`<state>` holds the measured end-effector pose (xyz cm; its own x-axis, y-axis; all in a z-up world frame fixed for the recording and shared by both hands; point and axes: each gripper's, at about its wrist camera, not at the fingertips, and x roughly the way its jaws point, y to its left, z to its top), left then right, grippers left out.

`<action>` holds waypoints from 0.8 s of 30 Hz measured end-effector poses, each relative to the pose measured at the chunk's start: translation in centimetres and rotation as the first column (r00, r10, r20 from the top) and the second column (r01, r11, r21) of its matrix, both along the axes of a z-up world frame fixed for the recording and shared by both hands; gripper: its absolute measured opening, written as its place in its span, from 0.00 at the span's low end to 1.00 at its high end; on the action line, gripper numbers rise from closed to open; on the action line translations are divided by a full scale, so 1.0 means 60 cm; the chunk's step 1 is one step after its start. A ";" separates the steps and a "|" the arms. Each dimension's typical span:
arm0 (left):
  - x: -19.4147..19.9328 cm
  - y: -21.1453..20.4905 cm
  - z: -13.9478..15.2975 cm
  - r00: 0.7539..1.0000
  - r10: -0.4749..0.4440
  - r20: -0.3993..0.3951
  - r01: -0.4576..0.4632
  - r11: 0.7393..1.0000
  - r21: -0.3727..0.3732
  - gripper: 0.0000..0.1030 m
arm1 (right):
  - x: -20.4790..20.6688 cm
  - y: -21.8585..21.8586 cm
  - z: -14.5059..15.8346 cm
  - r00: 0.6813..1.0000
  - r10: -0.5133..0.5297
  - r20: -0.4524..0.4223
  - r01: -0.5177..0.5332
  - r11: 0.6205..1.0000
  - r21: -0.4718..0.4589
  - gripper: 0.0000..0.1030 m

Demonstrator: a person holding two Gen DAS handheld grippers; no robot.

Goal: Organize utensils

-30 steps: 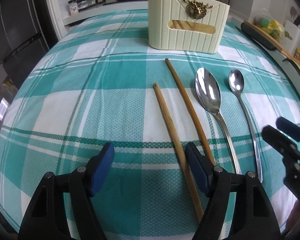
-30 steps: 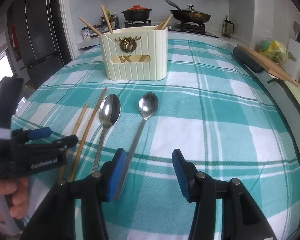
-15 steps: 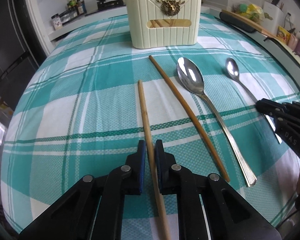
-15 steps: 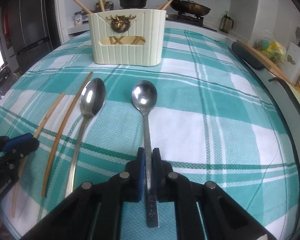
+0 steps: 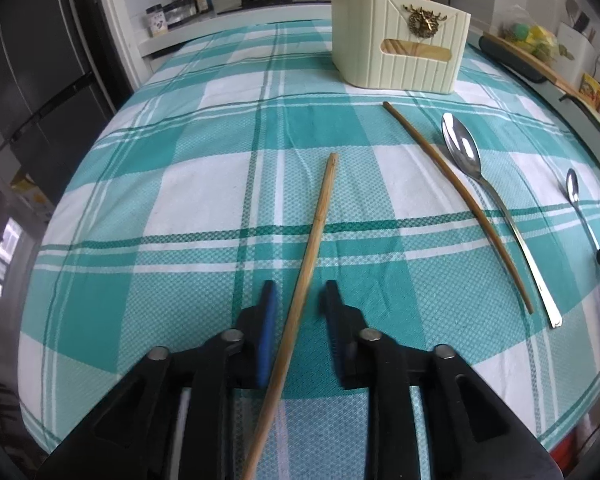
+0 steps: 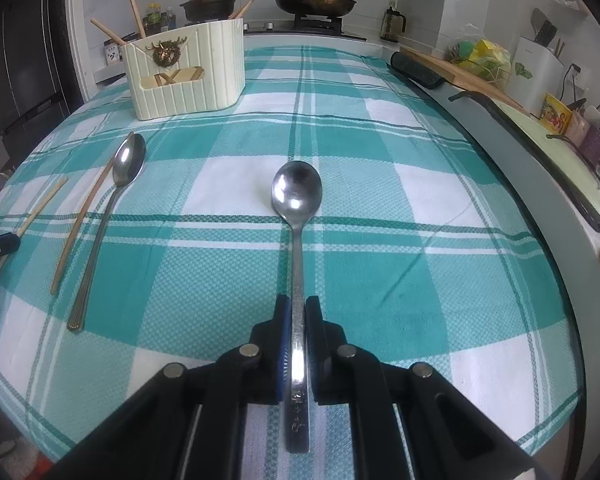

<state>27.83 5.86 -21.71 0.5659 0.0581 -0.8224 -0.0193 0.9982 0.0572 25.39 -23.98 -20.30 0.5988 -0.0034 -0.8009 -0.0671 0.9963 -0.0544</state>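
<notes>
Ahead of my right gripper [image 6: 298,316] the counter [image 6: 400,208] lies open. The utensil holder [image 6: 188,76] stands far left, a cutting board [image 6: 460,72] along the right edge

Both wrist cams low, near tablecloth [image 5: 204,200], facing shared holder [image 6: 188,76].

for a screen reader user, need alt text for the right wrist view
The right claw grips a steel spoon by its handle over a teal plaid tablecloth. To the left lie another spoon and chopsticks, before a cream utensil holder.
</notes>
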 end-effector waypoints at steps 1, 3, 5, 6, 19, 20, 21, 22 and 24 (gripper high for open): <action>-0.002 0.002 0.001 1.000 0.007 0.009 -0.007 1.000 -0.008 0.62 | -0.003 0.000 0.001 1.000 0.004 0.007 -0.004 1.000 0.008 0.26; -0.006 0.005 0.002 1.000 0.006 0.020 -0.006 1.000 -0.024 0.65 | -0.010 0.001 0.008 0.999 0.009 0.039 -0.010 0.999 0.032 0.54; -0.003 0.004 -0.002 1.000 -0.012 0.004 0.012 0.999 -0.037 0.65 | -0.013 0.004 0.013 0.998 0.015 0.055 -0.017 0.999 0.027 0.54; -0.002 0.005 -0.004 1.000 -0.016 -0.001 0.016 0.999 -0.039 0.65 | -0.013 0.006 0.014 0.998 0.023 0.053 -0.024 0.999 0.023 0.54; 0.043 0.013 -0.008 0.992 -0.106 -0.071 0.104 0.994 -0.034 0.78 | 0.020 0.012 -0.008 0.998 0.052 -0.019 -0.052 0.999 0.006 0.55; 0.050 0.013 -0.008 0.990 -0.115 -0.077 0.112 0.993 -0.033 0.78 | 0.025 0.010 -0.008 0.998 0.050 -0.023 -0.050 0.999 0.009 0.55; 0.057 0.012 -0.008 0.989 -0.121 -0.084 0.119 0.992 -0.032 0.78 | 0.029 0.008 -0.008 0.998 0.049 -0.027 -0.049 0.999 0.014 0.56; 0.066 0.012 -0.008 0.988 -0.128 -0.090 0.125 0.992 -0.034 0.77 | 0.035 0.005 -0.009 0.998 0.048 -0.029 -0.048 0.999 0.021 0.56; 0.083 0.011 -0.008 0.986 -0.136 -0.101 0.133 0.990 -0.039 0.76 | 0.050 0.002 -0.009 0.998 0.048 -0.028 -0.047 0.999 0.022 0.57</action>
